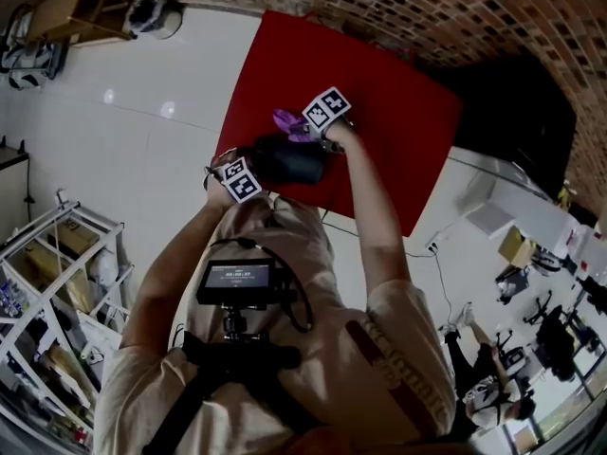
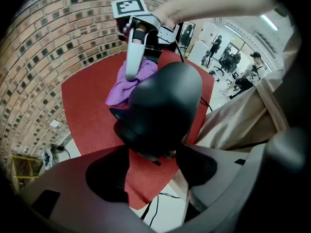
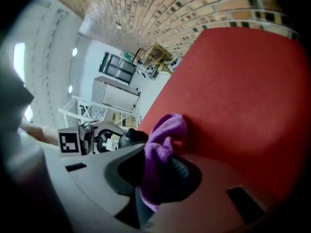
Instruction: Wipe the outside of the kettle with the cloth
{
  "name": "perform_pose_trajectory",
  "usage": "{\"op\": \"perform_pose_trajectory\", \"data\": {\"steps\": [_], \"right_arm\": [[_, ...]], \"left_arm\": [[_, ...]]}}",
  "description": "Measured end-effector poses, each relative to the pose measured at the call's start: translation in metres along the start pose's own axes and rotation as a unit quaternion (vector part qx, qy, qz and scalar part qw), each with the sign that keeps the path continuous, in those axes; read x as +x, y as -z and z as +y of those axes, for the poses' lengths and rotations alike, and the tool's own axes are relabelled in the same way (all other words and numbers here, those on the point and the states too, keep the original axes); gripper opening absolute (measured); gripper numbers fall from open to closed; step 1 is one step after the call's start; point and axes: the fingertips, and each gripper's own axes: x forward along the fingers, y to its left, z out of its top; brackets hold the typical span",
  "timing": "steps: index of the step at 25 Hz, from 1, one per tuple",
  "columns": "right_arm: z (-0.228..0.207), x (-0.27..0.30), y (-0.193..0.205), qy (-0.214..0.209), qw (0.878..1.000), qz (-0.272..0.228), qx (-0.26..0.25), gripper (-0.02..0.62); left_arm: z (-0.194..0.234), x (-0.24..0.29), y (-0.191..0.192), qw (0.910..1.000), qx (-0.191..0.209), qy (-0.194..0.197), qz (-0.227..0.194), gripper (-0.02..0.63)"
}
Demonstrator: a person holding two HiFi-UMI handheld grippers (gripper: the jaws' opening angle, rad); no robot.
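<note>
A black kettle (image 1: 289,159) stands on the red tabletop (image 1: 379,102). In the left gripper view the kettle (image 2: 163,101) fills the middle, and my left gripper (image 2: 150,161) is closed on its lower part, one jaw on each side. My right gripper (image 1: 318,133) is at the kettle's far side, shut on a purple cloth (image 1: 289,121). The cloth (image 2: 129,84) hangs against the kettle's far side under the right gripper (image 2: 133,74). In the right gripper view the cloth (image 3: 163,144) is bunched between the jaws of the right gripper (image 3: 160,178). A bit of the kettle (image 3: 129,137) shows behind it.
The red tabletop (image 3: 243,91) meets a brick wall (image 1: 427,8) at the back. White floor lies to the left, with a metal rack (image 1: 57,254) and a wooden shelf (image 1: 81,8). A cable (image 1: 422,249) runs off the table's near right edge. People (image 2: 214,45) stand far off.
</note>
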Motion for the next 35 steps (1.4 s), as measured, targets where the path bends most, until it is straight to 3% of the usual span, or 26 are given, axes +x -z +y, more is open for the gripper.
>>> {"op": "perform_pose_trajectory", "data": {"steps": [3,5,7,10,12,14,16,18,20,24,25,28,32,33,35], "right_arm": [[-0.029,-0.03,0.031,-0.03,0.992,-0.093,0.076,0.084],[-0.05,-0.045,0.057,-0.028,0.978,-0.164,0.128,0.084],[-0.07,-0.054,0.085,-0.016,0.954,-0.238,0.183,0.083],[-0.088,-0.051,0.13,0.008,0.908,-0.332,0.257,0.083],[-0.071,-0.039,0.151,-0.006,0.884,-0.385,0.266,0.083],[-0.045,-0.019,0.169,-0.028,0.871,-0.415,0.264,0.081],[-0.024,0.006,0.189,-0.032,0.872,-0.41,0.265,0.081],[-0.015,0.016,0.206,-0.01,0.883,-0.391,0.26,0.081],[-0.019,-0.003,0.205,0.022,0.878,-0.407,0.249,0.083],[-0.028,-0.082,0.163,0.058,0.815,-0.529,0.229,0.083],[-0.028,-0.092,0.153,0.065,0.807,-0.545,0.219,0.084],[-0.018,-0.092,0.141,0.078,0.801,-0.557,0.206,0.084],[-0.001,-0.071,0.173,0.083,0.786,-0.569,0.229,0.083],[0.001,-0.061,0.183,0.083,0.787,-0.565,0.232,0.083],[0.001,-0.035,0.203,0.092,0.802,-0.541,0.235,0.083]], "left_arm": [[0.002,-0.002,0.004,1.0,0.002,-0.001,0.005,0.287],[0.004,-0.004,0.006,1.0,0.002,-0.003,0.007,0.287],[0.007,-0.006,0.006,0.9999,0.001,-0.004,0.009,0.287],[0.012,-0.007,0.005,0.9998,0.003,-0.009,0.017,0.287],[0.013,-0.007,0.005,0.9996,0.008,-0.013,0.023,0.287],[0.014,-0.006,0.004,0.9995,0.012,-0.014,0.025,0.287],[0.017,-0.006,0.003,0.9996,0.017,-0.009,0.022,0.285],[0.018,-0.004,0.003,0.9995,0.021,-0.004,0.021,0.281],[0.02,-0.001,0.003,0.9994,0.026,-0.001,0.022,0.281],[0.022,0.001,0.001,0.9995,0.029,0.0,0.014,0.281],[0.022,0.001,0.0,0.9996,0.027,-0.001,0.011,0.281],[0.018,0.002,-0.004,0.9997,0.021,0.001,-0.009,0.282],[0.015,0.002,-0.004,0.9994,0.01,0.006,-0.033,0.282],[0.016,0.003,-0.004,0.9992,0.006,0.007,-0.04,0.282],[0.014,0.004,-0.004,0.9983,-0.012,0.019,-0.053,0.282]]}}
